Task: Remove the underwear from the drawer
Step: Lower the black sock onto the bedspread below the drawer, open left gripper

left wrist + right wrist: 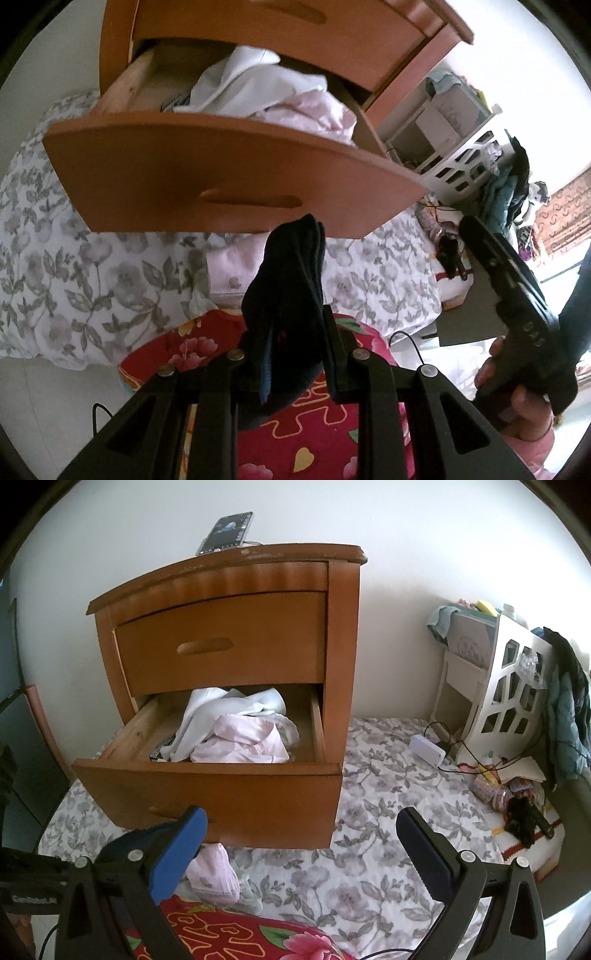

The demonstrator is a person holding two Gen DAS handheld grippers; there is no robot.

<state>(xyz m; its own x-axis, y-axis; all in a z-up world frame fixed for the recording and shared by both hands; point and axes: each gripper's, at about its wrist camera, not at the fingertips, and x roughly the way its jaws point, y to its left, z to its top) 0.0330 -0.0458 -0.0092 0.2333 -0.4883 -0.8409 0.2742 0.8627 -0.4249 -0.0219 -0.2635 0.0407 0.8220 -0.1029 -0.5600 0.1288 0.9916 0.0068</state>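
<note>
Dark underwear [291, 295] upright, drawer [229, 177] open

My view: a wooden nightstand [236, 635] against a white wall [406, 572], floral bedsheet [388, 812] spread beneath it, white shelf [491, 701] to its right.

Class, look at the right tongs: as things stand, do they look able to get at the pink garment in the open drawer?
Probably yes. The right tongs stand open and empty, the drawer is pulled out, and the pink garment lies on top of the pile, above the front panel, with nothing over it.
</note>
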